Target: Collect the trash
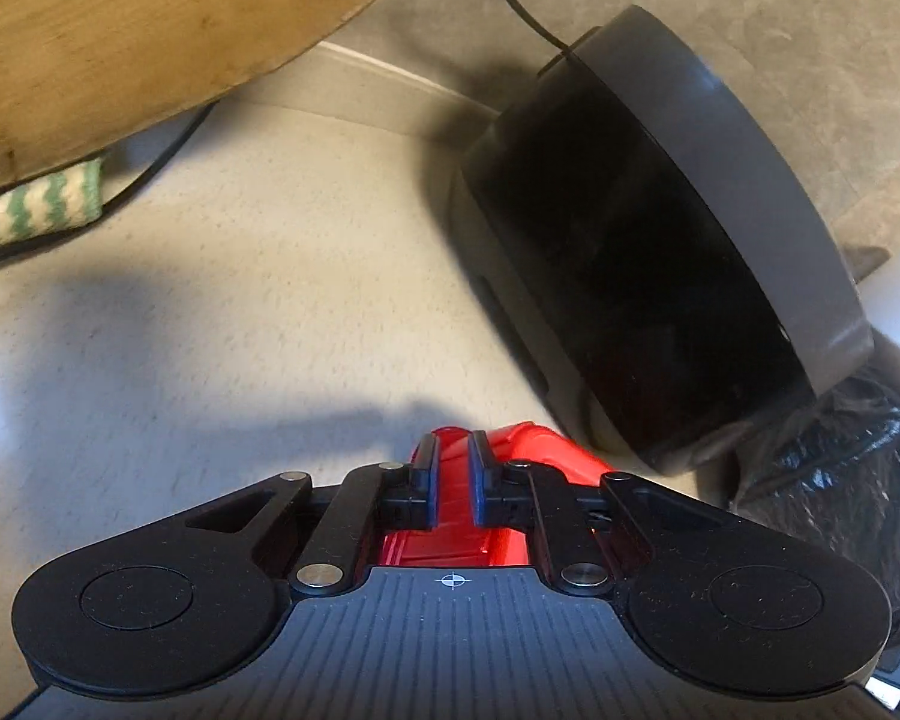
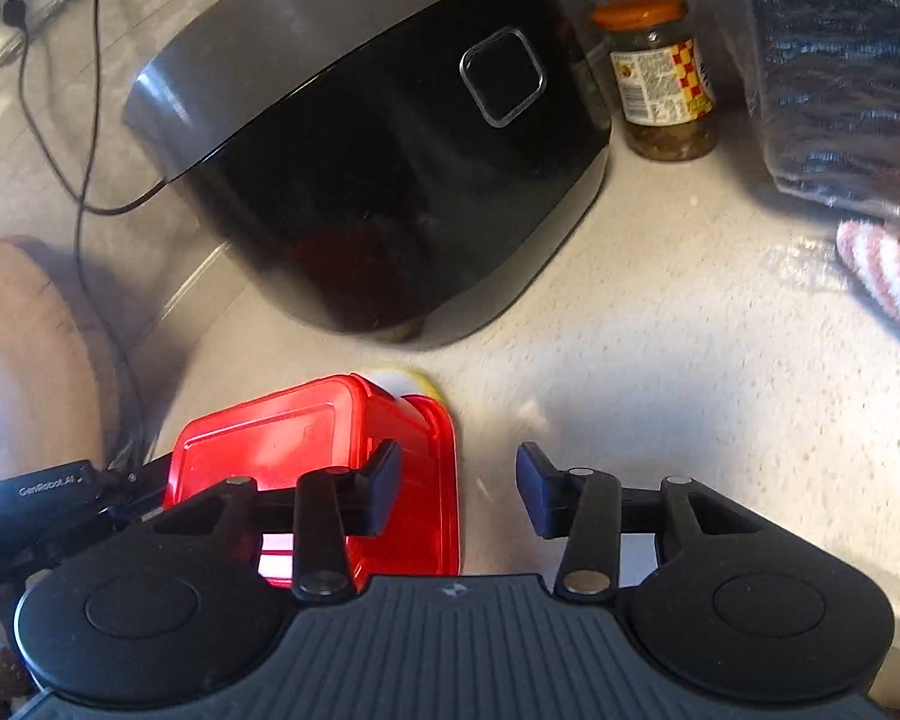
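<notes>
Over counter | L gripper (image 1: 452,471) pinching red container (image 1: 528,450) | R gripper (image 2: 459,495) apart

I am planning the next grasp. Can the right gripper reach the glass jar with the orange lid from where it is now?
Probably yes. The right gripper is open and holds nothing, and bare countertop runs from it to the jar. The black cooker stands close on the jar's left, so approach from the right.

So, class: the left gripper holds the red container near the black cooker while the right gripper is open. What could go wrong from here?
1. The left gripper pinches only the red container at its edge, so it might tilt or slip.
2. The black cooker sits close ahead; a swing could knock it.
3. The open right gripper could bump the container.
</notes>
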Action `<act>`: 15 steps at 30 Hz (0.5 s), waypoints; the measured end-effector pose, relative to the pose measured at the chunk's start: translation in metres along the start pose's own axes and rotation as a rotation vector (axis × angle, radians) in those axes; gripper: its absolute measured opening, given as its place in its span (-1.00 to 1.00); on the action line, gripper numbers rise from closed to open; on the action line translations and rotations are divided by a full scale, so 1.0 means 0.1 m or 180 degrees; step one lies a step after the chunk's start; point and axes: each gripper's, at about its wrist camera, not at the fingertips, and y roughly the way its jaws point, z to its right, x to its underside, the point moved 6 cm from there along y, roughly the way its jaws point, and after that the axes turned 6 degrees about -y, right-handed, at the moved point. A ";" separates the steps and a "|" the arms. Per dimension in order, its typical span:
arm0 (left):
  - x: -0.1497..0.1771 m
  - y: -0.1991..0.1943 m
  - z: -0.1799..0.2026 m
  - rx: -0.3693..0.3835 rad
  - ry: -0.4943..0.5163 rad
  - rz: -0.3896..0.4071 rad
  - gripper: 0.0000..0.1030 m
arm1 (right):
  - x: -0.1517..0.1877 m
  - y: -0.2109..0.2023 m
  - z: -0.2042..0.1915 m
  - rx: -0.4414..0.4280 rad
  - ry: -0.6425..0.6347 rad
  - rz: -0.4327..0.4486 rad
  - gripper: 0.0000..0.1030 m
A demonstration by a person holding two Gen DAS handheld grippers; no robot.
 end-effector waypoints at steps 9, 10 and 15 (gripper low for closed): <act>0.58 -0.52 -0.08 0.0041 -0.0031 -0.0289 -0.82 | 0.60 -0.62 -0.02 -0.0152 -0.0232 -0.0159 -0.27; 0.66 -0.58 -0.09 0.0049 -0.0048 -0.0337 -0.82 | 0.67 -0.70 -0.02 -0.0185 -0.0248 -0.0171 -0.27; 0.94 -0.90 -0.06 0.0149 -0.0001 -0.0512 -0.81 | 1.00 -1.09 0.04 -0.0217 -0.0241 -0.0086 -0.04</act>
